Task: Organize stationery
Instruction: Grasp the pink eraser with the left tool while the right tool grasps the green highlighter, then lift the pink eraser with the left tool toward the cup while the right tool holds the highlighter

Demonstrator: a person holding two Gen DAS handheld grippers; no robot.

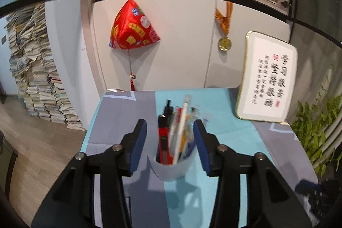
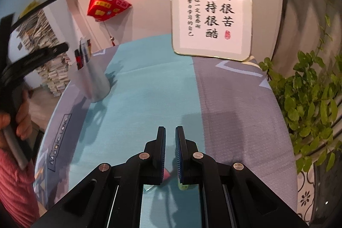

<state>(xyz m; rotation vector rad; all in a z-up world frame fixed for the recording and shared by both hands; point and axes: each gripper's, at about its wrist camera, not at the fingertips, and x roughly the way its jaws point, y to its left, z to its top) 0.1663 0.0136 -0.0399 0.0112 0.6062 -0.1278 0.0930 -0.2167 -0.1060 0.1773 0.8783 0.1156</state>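
Left wrist view: the left gripper (image 1: 170,131), jaws apart, stands around the pen cup (image 1: 171,168); the right gripper (image 2: 170,143), nearly together, is well apart from it.

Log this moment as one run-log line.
left gripper: jaws open, astride pen cup, not gripping | right gripper: jaws nearly shut above tablecloth | cup upright, holding pens

Table (image 2: 235,99) under a teal and grey cloth (image 2: 139,112), translucent pen cup (image 2: 94,82) upright, framed calligraphy plaque (image 2: 211,12) at the back edge
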